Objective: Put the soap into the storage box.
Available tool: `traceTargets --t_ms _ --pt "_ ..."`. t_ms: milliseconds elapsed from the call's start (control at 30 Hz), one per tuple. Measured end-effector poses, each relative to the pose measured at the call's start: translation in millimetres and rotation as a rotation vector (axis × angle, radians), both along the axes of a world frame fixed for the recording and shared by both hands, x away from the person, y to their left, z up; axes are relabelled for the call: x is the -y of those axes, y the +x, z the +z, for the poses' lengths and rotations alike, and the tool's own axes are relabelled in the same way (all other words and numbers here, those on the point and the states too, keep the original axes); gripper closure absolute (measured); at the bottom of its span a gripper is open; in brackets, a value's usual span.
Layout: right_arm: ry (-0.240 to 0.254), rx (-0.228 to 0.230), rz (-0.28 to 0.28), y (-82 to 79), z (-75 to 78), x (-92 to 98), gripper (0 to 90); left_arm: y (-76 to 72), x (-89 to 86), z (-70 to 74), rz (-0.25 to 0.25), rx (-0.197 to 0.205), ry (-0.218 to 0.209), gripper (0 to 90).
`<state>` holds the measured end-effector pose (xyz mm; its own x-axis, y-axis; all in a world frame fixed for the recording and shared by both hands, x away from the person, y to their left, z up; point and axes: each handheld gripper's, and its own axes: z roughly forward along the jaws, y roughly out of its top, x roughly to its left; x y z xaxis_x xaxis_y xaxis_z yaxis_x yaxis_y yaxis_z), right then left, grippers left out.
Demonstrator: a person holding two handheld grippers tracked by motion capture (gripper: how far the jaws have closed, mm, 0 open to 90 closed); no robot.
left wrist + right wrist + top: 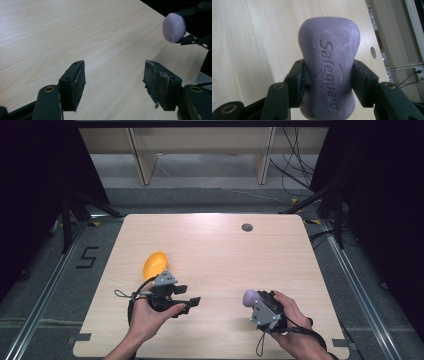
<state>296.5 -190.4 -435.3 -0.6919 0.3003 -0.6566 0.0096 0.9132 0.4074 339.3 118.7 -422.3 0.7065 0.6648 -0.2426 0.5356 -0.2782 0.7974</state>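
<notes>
Nearest to us in the high view, two forearms come in from the bottom edge, each hand carrying a tool. The left tool (pixel 192 302) points to the right across the tabletop (pixel 215 245). In the left gripper view its two black jaws stand wide apart, with bare wood between them and nothing held. The right tool (pixel 248 298) sits at the lower right of the tabletop and points to the left. It is closed on a purple bar of soap (pixel 250 296). In the right gripper view we see the soap (pixel 329 72) standing upright between the jaws, which press on its narrow waist from both sides; the word "Safeguard" is stamped along its face. In the left gripper view the same soap (pixel 174 27) shows at the upper right, clamped by the far tool, and it appears clear of the wood. Just beyond the left hand, an orange rounded object (pixel 155 264) lies on the tabletop, close behind the grey plate of the left tool. Farther off, near the far edge, we note a small round dark hole (pixel 247 227) in the tabletop. Beyond that edge lie grey floor, pale wooden legs and loose cables.
</notes>
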Motion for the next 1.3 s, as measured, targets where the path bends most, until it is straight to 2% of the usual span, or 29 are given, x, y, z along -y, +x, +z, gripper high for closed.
traceTargets --t_ms 33,67,100,133,167,200,233,300,333,400,433,500,533,567,633,833,1100,1300 --pt "0.0 0.0 0.0 0.0 0.0 0.0 50.2 0.0 0.0 0.0 0.0 0.0 0.0 33.4" --pt "0.021 -0.006 -0.024 -2.8 -0.2 -0.1 50.2 0.8 5.7 1.7 -0.016 -0.001 -0.01 33.4" --pt "0.014 0.006 -0.001 -3.5 1.1 -0.1 50.1 0.9 9.4 2.9 -0.019 0.004 -0.009 33.4" --pt "0.017 0.006 0.004 -5.8 1.9 -0.6 50.2 2.0 19.2 4.4 -0.046 0.0 -0.029 33.4" --pt "0.03 0.001 -0.013 -7.8 1.6 -0.9 50.2 2.0 19.2 4.4 -0.046 0.0 -0.029 33.4" --pt "0.03 0.0 -0.008 -8.4 1.9 -1.5 50.1 3.0 28.5 6.3 -0.077 -0.017 -0.036 33.4" --pt "0.03 0.0 -0.008 -8.4 1.9 -1.5 50.1 3.0 28.5 6.3 -0.077 -0.017 -0.036 33.4" --pt "0.017 0.003 0.019 -8.6 2.3 -4.0 50.2 3.0 45.3 7.9 -0.098 -0.031 -0.058 33.4" --pt "0.028 0.003 0.002 -9.9 1.5 -4.8 50.2 3.1 51.2 8.1 -0.104 -0.035 -0.063 33.5" --pt "0.033 -0.002 0.004 -10.7 1.1 -6.1 50.2 4.3 61.4 8.3 -0.129 -0.04 -0.064 33.4" --pt "0.019 0.007 0.023 -9.9 1.8 -6.5 50.2 4.7 66.2 8.6 -0.137 -0.044 -0.056 33.4" --pt "0.033 -0.004 0.009 -11.6 1.4 -7.3 50.2 5.3 70.9 8.4 -0.145 -0.046 -0.052 33.4" --pt "0.033 -0.004 0.009 -11.9 1.6 -7.5 50.2 7.3 79.0 8.1 -0.171 -0.06 -0.056 33.4" --pt "0.033 -0.004 0.009 -11.9 1.6 -7.5 50.2 7.3 79.0 8.1 -0.171 -0.06 -0.056 33.4" --pt "0.021 0.006 0.026 -11.3 1.9 -8.7 50.2 8.3 91.1 8.6 -0.178 -0.08 -0.068 33.4" --pt "0.018 0.004 0.039 -11.5 2.0 -10.4 50.2 11.1 104.4 6.5 -0.209 -0.091 -0.046 34.8" --pt "0.028 0.005 0.029 -13.2 2.3 -11.4 50.2 13.3 115.4 -0.5 -0.233 -0.132 -0.055 37.5" --pt "0.026 0.011 0.035 -14.1 3.2 -13.4 50.2 13.4 119.8 -1.8 -0.223 -0.157 -0.071 39.7"
